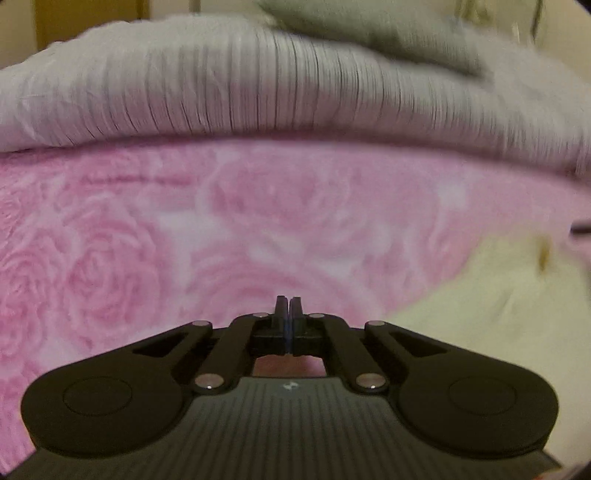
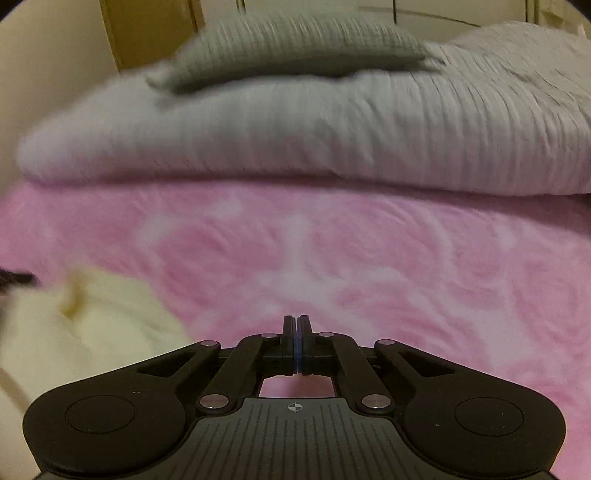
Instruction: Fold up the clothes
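A cream-white garment lies crumpled on the pink rose-patterned bedspread, at the lower right of the left wrist view and at the lower left of the right wrist view. My left gripper hovers over the bedspread to the left of the garment, fingers pressed together with nothing between them. My right gripper hangs over the bedspread to the right of the garment, also shut and empty. Both views are blurred.
A thick folded grey ribbed quilt runs across the far side of the bed, with a darker grey folded piece on top. Cream wall and a wooden door frame stand behind.
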`<action>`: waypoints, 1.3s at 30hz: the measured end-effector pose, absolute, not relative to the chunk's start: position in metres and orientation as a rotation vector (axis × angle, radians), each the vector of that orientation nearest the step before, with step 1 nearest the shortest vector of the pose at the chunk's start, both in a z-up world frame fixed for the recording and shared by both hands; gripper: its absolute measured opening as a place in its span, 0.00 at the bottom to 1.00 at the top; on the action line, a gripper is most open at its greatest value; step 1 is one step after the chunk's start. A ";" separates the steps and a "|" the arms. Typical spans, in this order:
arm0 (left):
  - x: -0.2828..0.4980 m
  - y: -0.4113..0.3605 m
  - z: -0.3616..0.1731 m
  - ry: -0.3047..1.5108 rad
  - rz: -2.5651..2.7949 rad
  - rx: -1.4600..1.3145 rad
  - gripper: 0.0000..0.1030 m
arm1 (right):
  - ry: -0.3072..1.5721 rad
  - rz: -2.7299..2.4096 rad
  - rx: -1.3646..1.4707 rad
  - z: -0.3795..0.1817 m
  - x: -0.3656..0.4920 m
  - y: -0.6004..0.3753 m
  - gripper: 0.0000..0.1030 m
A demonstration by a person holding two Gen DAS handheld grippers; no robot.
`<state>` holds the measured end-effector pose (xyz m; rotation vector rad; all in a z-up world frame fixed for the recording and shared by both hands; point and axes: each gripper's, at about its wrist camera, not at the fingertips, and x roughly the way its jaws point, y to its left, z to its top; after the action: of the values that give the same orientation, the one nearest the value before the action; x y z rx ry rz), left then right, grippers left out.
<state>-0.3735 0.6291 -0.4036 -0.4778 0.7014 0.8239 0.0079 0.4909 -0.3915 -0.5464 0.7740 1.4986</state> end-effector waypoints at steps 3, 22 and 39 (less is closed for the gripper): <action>-0.374 0.611 -0.370 0.619 0.686 -0.470 0.00 | 0.753 1.594 -0.566 -0.377 -0.021 0.479 0.00; -0.299 0.591 -0.421 0.768 0.655 -0.152 0.02 | 0.829 1.521 -0.660 -0.415 -0.037 0.511 0.00; -0.537 0.481 -0.396 0.888 1.116 -0.647 0.05 | 1.081 1.202 -0.697 -0.389 -0.095 0.286 0.00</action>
<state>-0.5365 0.4815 -0.3959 -0.6467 0.8877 1.1161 -0.0950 0.2856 -0.3886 -0.6968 1.0810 1.2022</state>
